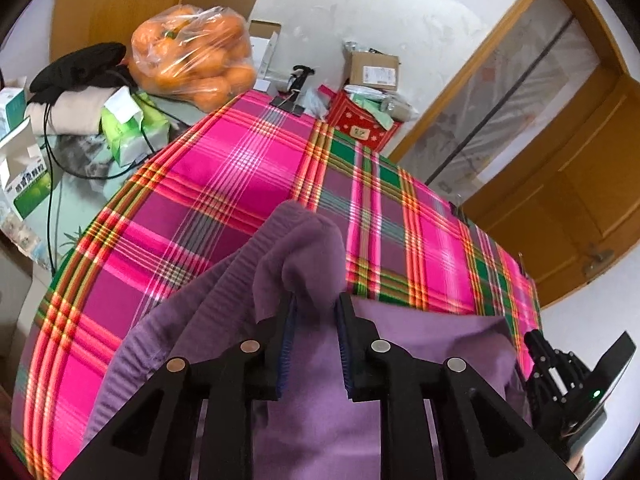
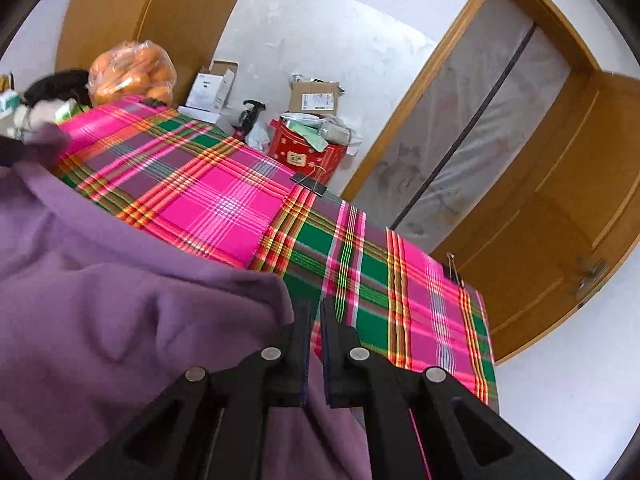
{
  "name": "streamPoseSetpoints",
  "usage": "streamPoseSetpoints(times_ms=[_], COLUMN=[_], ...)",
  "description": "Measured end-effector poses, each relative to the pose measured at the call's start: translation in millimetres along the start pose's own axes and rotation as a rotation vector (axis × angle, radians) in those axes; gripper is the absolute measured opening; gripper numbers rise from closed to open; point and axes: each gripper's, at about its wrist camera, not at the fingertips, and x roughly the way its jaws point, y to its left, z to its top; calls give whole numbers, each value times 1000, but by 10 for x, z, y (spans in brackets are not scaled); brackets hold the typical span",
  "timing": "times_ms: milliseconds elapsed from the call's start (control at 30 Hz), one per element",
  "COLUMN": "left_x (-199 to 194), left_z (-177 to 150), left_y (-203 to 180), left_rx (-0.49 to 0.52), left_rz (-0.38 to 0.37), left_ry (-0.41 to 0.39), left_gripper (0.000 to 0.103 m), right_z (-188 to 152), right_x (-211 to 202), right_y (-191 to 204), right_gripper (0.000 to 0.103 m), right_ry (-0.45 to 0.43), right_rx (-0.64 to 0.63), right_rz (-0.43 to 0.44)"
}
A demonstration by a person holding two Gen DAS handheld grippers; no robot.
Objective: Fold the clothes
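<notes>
In your left wrist view, your left gripper is clenched on a bunched fold of the purple garment, which rises between the fingers above the plaid cloth. The garment's ribbed hem runs off to the left across that cloth. Beyond the cloth's far edge sits a bag of oranges; your right gripper shows at the cloth's right edge.

In your right wrist view, your right gripper has its fingers pressed nearly together, pinching the edge of the purple garment. The garment is draped over the near left part of the plaid cloth. A red box stands past the cloth's far edge.
</notes>
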Motion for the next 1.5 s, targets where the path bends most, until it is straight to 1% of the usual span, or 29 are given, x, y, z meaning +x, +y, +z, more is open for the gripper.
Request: streamPoseSetpoints(times_ms=[100,167,300,400,500,567,667,733,800,867,933,1033,1067,1133,1167,1200,1233,1300,1367,1500], left_x=[-160,-250,-403,-482,-477,-448,-390,-341,-288,-234,-177,-88,-59,0,26,46,66,102,139,211], left_z=[-84,-154,-346,-529,-706,-824,-971,-1049,-1111,-1174,-1214,-1261,-1276,-1307,-1322,-1336,-1349,-1372,-1396,-1439], left_y=[-93,-189,-425,-659,-882,-1036,-1246,-1373,-1467,-1560,-1604,-1635,-1645,-1665,-1669,-1660,-1654,-1651,-1647,-1638], left_rx=[44,72,137,200,257,292,335,359,372,385,390,393,394,396,394,389,386,385,384,384], left_rz=[-13,-33,-99,-149,-191,-217,-248,-252,-249,-247,-242,-232,-229,-223,-220,-217,-214,-208,-203,-195], left_ry=[-15,-8,15,34,78,117,155,170,184,198,212,233,240,254,261,267,271,277,283,302], left_gripper=[23,23,24,26,29,30,30,30,30,30,30,30,30,30,30,30,30,30,30,30], right_z=[-96,-173,-420,-665,-969,-1204,-1507,-1728,-1878,-2001,-2057,-2104,-2116,-2120,-2106,-2092,-2088,-2043,-1999,-1908], right_x=[-244,-405,-679,-824,-921,-976,-1019,-1032,-1049,-1065,-1045,-944,-901,-856,-854,-852,-844,-799,-776,-758], right_y=[-202,-359,-662,-842,-995,-1070,-1182,-1273,-1280,-1274,-1215,-1082,-1044,-1039,-1068,-1096,-1127,-1210,-1288,-1501], right_gripper=[11,14,23,24,34,35,42,44,46,46,48,48,48,47,42,28,23,8,4,3], right_ry=[-14,-26,-27,-7,35,62,92,116,126,127,139,178,191,194,185,177,177,180,177,146], right_rx=[41,78,169,208,225,232,275,308,312,304,263,154,120,115,132,150,167,192,215,278], right_rz=[38,61,86,91,98,92,107,122,123,142,122,14,-41,-82,-69,-57,-54,-65,-66,-65])
